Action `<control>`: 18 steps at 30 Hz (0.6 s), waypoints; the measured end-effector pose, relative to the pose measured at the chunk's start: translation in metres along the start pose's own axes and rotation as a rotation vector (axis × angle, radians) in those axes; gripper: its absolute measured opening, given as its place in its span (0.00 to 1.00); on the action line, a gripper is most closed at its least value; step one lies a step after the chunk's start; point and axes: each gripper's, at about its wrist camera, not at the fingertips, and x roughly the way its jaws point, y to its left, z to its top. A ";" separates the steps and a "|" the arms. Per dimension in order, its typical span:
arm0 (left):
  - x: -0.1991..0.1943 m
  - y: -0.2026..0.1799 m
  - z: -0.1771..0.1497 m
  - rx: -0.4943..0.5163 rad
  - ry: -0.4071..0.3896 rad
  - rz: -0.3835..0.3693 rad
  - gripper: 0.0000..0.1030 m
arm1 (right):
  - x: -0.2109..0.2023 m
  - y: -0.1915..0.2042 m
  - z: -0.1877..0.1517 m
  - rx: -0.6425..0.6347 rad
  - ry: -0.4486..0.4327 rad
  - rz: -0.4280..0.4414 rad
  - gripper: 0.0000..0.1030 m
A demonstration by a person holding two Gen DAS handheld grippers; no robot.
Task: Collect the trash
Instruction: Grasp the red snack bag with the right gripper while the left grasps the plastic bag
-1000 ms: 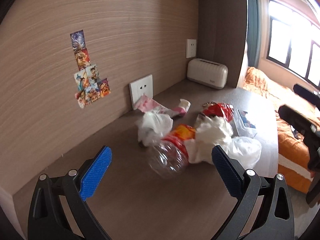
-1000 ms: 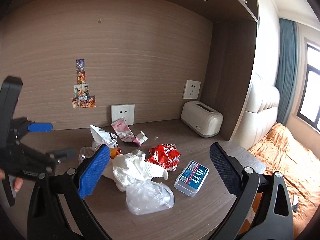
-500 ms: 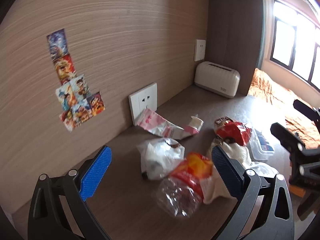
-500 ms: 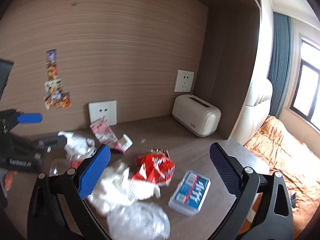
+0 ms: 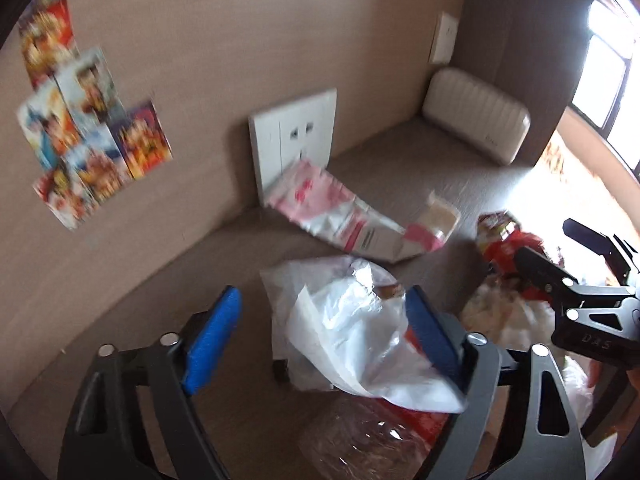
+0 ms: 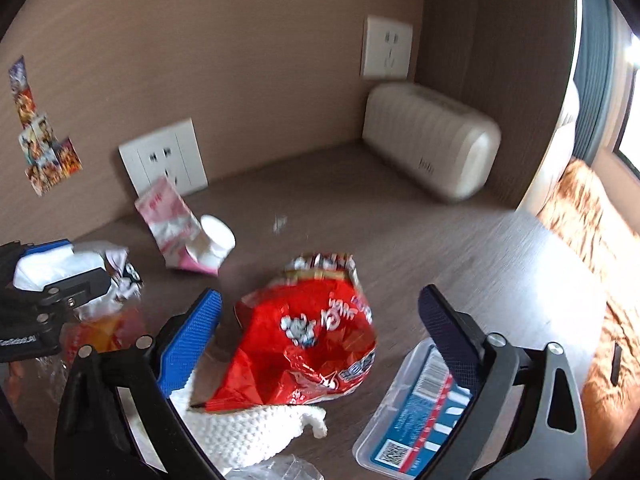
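Both grippers have dropped closer, jaws narrowing yet gaping: left gripper [image 5: 320,332] astride one white bag [image 5: 352,344], seemingly untouched; right gripper [image 6: 320,324] astride one red wrapper [image 6: 308,340].

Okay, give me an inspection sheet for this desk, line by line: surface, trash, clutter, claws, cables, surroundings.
Surface: brown wood-grain desk, littered toward the near side.
Job's things: red snack bag, white plastic bag, pink-and-white wrapper, clear plastic bottle, white knitted cloth.
Clutter: blue-labelled clear box, cream ribbed appliance.
Claws: left claw open, jaws just been closing, white plastic bag between them; right claw open, also just closing, around the red snack bag.
Cables: nothing seen.
Surroundings: wall sockets, stickers on wood panel, orange bedding, window.
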 end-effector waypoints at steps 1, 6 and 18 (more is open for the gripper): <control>0.004 0.000 -0.001 -0.001 0.015 -0.004 0.75 | 0.005 0.000 -0.002 0.002 0.024 0.006 0.83; 0.022 -0.001 -0.010 -0.006 0.078 -0.025 0.52 | 0.020 -0.003 -0.008 0.021 0.098 0.055 0.69; 0.022 0.005 0.001 -0.021 -0.001 0.060 0.91 | 0.019 -0.002 -0.008 -0.003 0.079 0.069 0.65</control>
